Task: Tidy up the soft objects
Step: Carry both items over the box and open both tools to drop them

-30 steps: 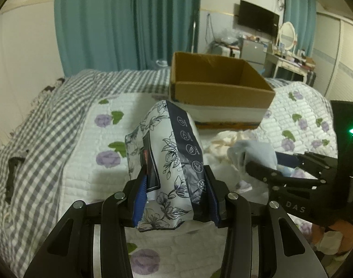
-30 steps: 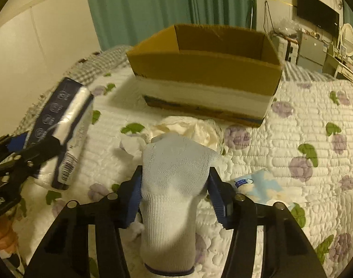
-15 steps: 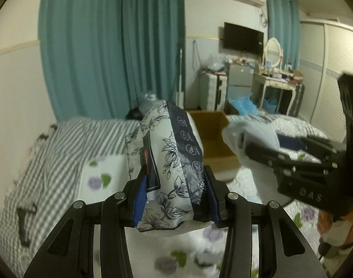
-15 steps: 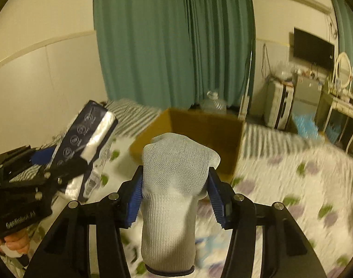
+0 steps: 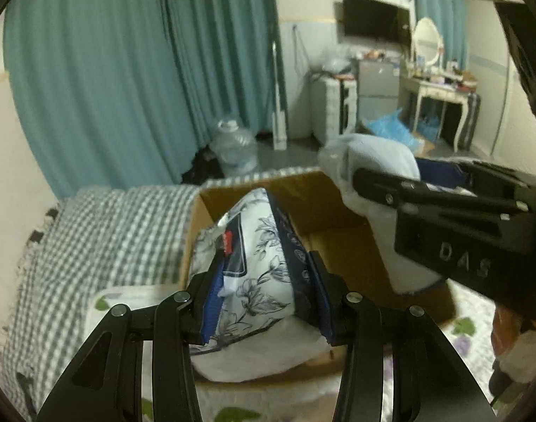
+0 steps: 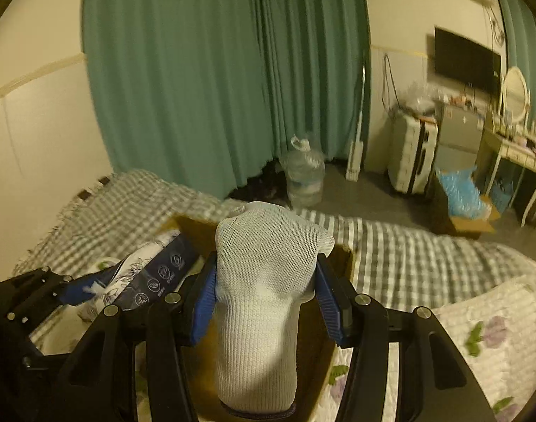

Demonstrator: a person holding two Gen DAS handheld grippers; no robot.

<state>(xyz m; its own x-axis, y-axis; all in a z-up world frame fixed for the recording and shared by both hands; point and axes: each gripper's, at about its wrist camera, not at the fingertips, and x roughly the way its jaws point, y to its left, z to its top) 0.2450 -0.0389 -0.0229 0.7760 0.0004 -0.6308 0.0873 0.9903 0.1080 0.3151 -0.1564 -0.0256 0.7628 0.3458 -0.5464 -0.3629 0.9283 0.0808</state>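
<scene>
My left gripper [image 5: 264,295] is shut on a floral tissue pack [image 5: 257,256], white with a dark blue band, held over the open cardboard box [image 5: 338,242] on the bed. My right gripper [image 6: 266,299] is shut on a white knit glove [image 6: 264,281], also held over the box [image 6: 342,256]. In the left wrist view the right gripper [image 5: 377,183] with the glove [image 5: 377,154] hangs over the box's right side. In the right wrist view the left gripper [image 6: 85,292] with the pack [image 6: 155,267] is at lower left.
The bed has a grey checked blanket [image 5: 102,232] and a floral quilt [image 6: 489,334]. Beyond it are teal curtains [image 6: 215,70], a water jug [image 6: 303,172], a suitcase [image 6: 412,154] and a dressing table [image 5: 440,95].
Both grippers have risen from the quilt and moved forward to above the box, each still holding its object. The view has tilted back down toward the box.
</scene>
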